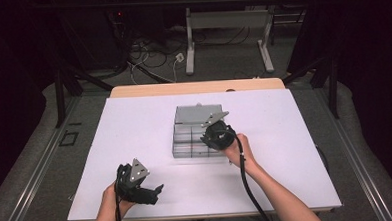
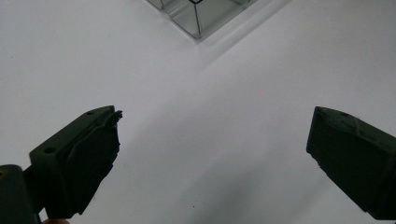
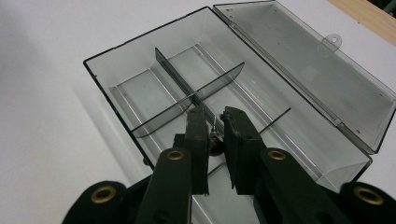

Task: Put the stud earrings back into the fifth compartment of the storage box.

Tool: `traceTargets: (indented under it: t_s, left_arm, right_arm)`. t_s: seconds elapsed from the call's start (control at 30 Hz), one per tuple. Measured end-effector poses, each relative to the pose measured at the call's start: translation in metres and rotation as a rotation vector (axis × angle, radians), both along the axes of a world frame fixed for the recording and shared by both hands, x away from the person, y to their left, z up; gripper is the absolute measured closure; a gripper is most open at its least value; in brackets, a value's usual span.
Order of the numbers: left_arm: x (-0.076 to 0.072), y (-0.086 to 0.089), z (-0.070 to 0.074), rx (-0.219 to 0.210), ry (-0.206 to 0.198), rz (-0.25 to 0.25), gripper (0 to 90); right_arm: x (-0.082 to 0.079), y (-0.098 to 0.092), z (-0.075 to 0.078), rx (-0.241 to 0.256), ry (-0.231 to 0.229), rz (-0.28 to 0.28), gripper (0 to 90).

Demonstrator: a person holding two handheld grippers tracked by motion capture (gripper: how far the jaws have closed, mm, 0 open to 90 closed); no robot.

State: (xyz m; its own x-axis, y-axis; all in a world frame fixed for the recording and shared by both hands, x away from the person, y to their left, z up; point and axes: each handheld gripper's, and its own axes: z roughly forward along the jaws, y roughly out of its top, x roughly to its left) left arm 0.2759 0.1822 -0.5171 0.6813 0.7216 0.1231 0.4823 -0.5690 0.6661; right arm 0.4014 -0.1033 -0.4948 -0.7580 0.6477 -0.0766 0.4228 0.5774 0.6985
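Right gripper view is showing the right gripper (image 3: 215, 140) pinching a thin divider (image 3: 213, 125) edge-on inside the clear box (image 3: 116, 79), its long axis running away from the jaws. Left gripper (image 2: 212, 149), jaws spread wide, is hovering over the white table (image 2: 70, 56), well apart from the box.

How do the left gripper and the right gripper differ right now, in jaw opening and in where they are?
The left gripper has its jaws spread wide with nothing between them; the right gripper has its jaws nearly closed around a thin divider of the clear box. The left gripper hovers over the bare white table, apart from the box; the right gripper reaches down into the open box. Both are black, two-jawed and hand-held.
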Motion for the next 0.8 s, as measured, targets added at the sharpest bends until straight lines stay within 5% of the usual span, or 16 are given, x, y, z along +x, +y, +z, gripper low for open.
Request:
traceTargets:
  t_s: [0.8]
  left_arm:
    - [0.000,0.000,0.000,0.000,0.013,-0.003,3.1]
  right_arm:
    - [0.015,0.008,-0.015,-0.086,0.046,-0.033,80.6]
